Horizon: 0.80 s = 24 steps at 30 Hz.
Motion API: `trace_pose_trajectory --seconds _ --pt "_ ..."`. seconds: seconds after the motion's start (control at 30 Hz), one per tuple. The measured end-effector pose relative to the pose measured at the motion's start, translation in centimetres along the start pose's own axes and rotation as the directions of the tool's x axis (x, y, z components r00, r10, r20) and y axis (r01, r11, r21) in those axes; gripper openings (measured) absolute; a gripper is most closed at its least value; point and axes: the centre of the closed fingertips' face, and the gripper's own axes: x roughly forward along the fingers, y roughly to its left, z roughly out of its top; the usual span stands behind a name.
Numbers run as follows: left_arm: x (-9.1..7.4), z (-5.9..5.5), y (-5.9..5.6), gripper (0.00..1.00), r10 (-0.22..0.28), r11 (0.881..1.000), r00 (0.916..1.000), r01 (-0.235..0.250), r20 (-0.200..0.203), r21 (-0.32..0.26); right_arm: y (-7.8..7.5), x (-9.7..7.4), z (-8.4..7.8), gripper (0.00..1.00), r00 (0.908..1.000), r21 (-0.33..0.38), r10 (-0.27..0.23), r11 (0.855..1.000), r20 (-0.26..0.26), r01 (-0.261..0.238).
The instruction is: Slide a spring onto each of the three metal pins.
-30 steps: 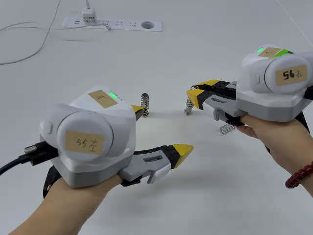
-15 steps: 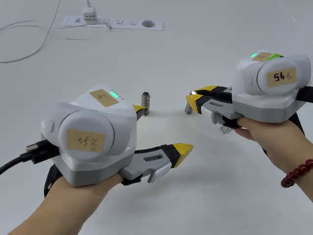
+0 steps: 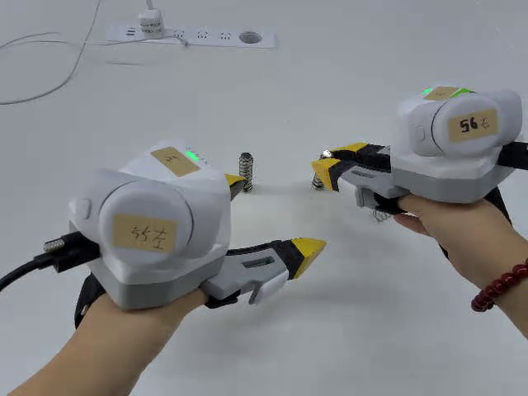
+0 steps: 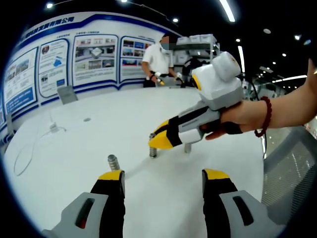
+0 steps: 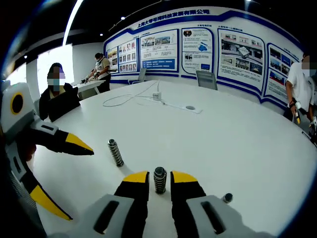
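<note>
A large white worktop (image 3: 346,74) carries everything here. A person holds a pair of white, yellow-tipped tongs in each hand above the worktop's near side.

The left tongs (image 3: 273,214) are spread wide and grip nothing. One tip points toward the worktop's middle and the other hangs over bare surface nearer the person.

The right tongs (image 3: 324,159) reach in from the right with only a narrow gap between their tips. In the right gripper view a spring (image 5: 159,181) stands upright on its pin, right between those tips. I cannot tell whether the tips actually pinch it.

A white power strip (image 3: 194,37) lies along the far side of the worktop with a plug in it, and a thin cable (image 3: 78,62) curves off toward the far left corner.

A second upright spring (image 3: 245,171) stands on its pin at the middle of the worktop, just beside the left tongs' far tip and apart from the first spring.

A loose spring (image 3: 378,216) lies on its side, partly hidden beneath the right tongs.
</note>
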Motion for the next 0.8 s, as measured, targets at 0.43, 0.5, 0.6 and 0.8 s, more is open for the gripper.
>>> trace_pose_trajectory --seconds 0.43,0.5,0.6,0.8 --pt "0.1 0.2 -0.1 0.64 -0.003 1.000 1.0000 0.003 0.005 0.001 0.4 -1.2 0.9 0.23 0.9997 0.015 0.009 1.000 0.023 -0.010" --pt "0.1 0.3 -0.1 0.64 -0.004 1.000 1.0000 0.004 0.008 0.001 0.3 -1.5 0.9 0.25 0.9999 0.025 0.003 1.000 0.015 -0.003" --pt "0.2 0.4 -0.1 0.64 -0.004 1.000 0.9999 0.004 0.009 0.000 0.1 -2.1 1.2 0.27 0.9997 0.042 -0.003 0.999 0.026 0.002" --pt "0.4 0.7 -0.3 0.63 -0.013 1.000 0.9999 0.013 0.011 0.006 -0.4 -3.3 1.5 0.33 0.9993 0.083 -0.013 0.997 0.036 0.010"
